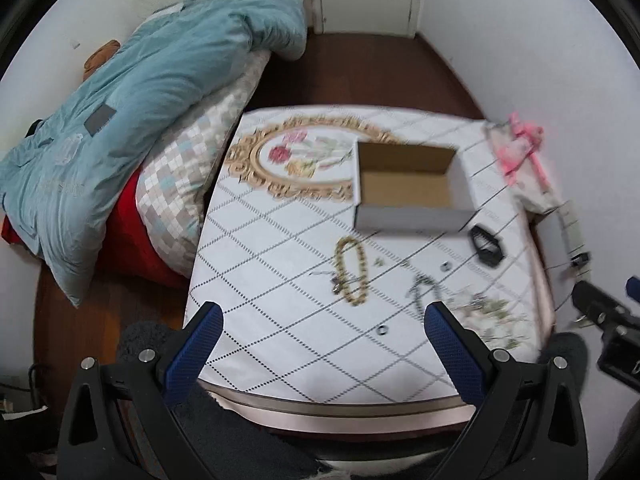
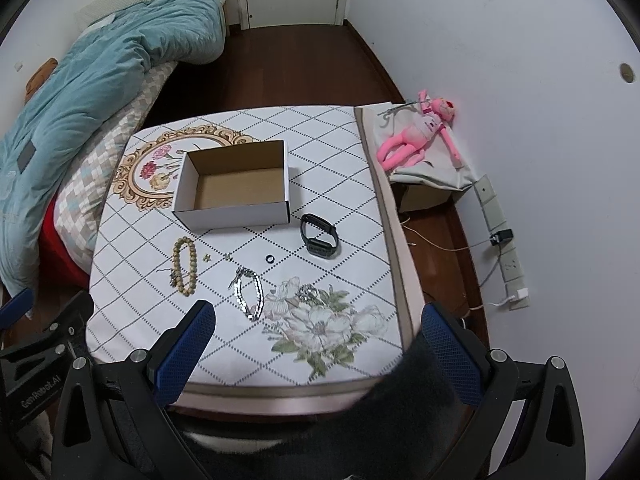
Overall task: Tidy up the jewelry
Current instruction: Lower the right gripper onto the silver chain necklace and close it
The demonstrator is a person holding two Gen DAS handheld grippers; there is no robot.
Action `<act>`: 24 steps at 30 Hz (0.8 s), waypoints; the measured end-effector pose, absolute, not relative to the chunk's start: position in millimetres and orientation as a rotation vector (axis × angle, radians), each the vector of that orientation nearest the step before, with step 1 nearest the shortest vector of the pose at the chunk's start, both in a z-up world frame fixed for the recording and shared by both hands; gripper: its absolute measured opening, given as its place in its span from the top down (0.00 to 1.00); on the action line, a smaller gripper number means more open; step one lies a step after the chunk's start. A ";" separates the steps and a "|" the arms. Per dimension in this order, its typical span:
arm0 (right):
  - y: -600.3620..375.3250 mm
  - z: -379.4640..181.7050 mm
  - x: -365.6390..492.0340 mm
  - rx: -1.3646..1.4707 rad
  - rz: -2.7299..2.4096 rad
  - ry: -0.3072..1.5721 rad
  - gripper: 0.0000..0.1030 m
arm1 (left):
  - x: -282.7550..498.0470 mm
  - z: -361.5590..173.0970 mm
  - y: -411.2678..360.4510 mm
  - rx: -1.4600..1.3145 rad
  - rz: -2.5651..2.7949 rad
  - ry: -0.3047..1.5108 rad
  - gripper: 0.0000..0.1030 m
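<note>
Small bedroom setup: white walls, dark wood floor, a bed with a rumpled blue duvet [image 2: 104, 64] off to the left, and a low tabletop [image 2: 340, 152] under a white cloth with a diamond grid and flower prints.

An open cardboard box [image 2: 236, 188] sits toward the far middle of the tabletop with nothing visible inside. All the jewelry is loose on the cloth in front of it: a wooden bead bracelet [image 2: 184, 266] on the left, a silver chain bracelet [image 2: 252, 294] nearer the middle, a small black ring [image 2: 271, 259] just past it, and a black watch [image 2: 320, 236] close to the box's right corner. A couple of tiny bits between the beads and the chain are too small to make out.

Left gripper [image 1: 324, 330] and right gripper [image 2: 318, 330] both hang over the near edge, jaws spread wide, nothing in either. A pink plush toy [image 2: 420, 132] lies by the right wall.
</note>
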State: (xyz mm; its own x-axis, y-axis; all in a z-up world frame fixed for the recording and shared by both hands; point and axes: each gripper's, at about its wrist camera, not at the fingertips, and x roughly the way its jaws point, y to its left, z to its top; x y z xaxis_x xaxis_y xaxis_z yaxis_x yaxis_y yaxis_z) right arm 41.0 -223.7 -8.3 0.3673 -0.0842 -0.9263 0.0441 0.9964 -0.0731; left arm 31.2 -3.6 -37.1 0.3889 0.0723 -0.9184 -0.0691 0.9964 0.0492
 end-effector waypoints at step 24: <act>-175.1 -240.8 102.5 -0.009 0.077 1.448 0.66 | 58.2 -199.9 5.0 0.145 0.171 1.403 0.00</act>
State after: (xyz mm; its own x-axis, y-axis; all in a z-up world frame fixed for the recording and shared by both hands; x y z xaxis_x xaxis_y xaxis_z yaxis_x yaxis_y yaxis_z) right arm 102.5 -175.1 -240.8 0.1206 0.0477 -0.9915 -0.0583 0.9975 0.0409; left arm 58.2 5.0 -199.9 0.1584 0.2047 -0.9659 -0.0333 0.9788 0.2020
